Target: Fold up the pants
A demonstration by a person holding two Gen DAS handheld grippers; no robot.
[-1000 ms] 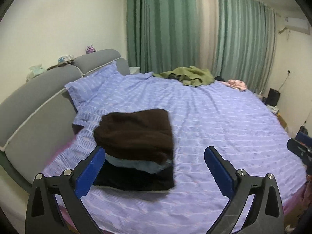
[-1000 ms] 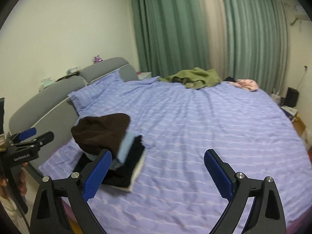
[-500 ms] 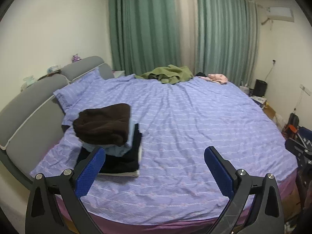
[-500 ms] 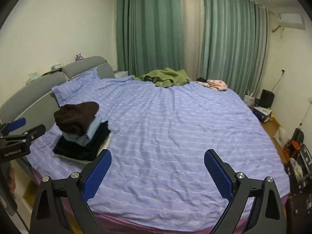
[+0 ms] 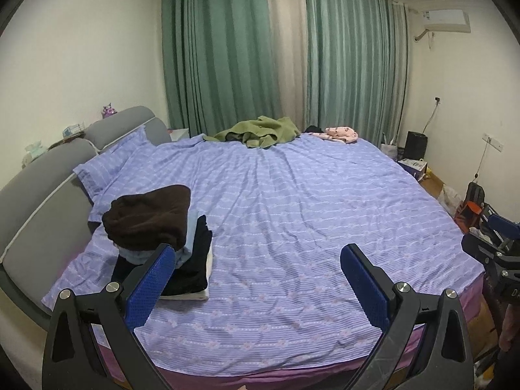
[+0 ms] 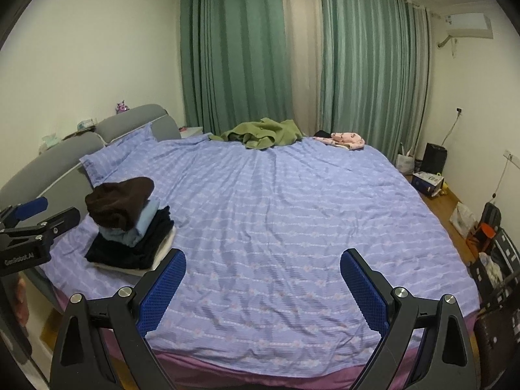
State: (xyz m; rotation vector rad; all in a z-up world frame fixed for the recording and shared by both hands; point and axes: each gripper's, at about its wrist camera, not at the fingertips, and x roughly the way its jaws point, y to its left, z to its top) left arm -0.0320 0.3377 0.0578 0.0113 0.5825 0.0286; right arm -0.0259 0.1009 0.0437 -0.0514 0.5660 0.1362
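Folded brown pants [image 5: 148,217] laid atop clothes stack [image 5: 182,269], beside grey headboard [image 5: 35,201]; left gripper [image 5: 256,279] and right gripper [image 6: 261,281] held off bed [image 5: 292,211], fingers spread, nothing gripped; green garment [image 5: 260,131] crumpled at far edge from headboard.

Both wrist views look from the bed's [image 5: 292,227] near edge toward the far curtains [image 6: 234,52], set well back; both share the folded stack [image 6: 126,224] at left.

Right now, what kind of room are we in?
A bedroom, most likely: a big bed with a purple striped cover, a padded grey headboard, and long green curtains behind it.
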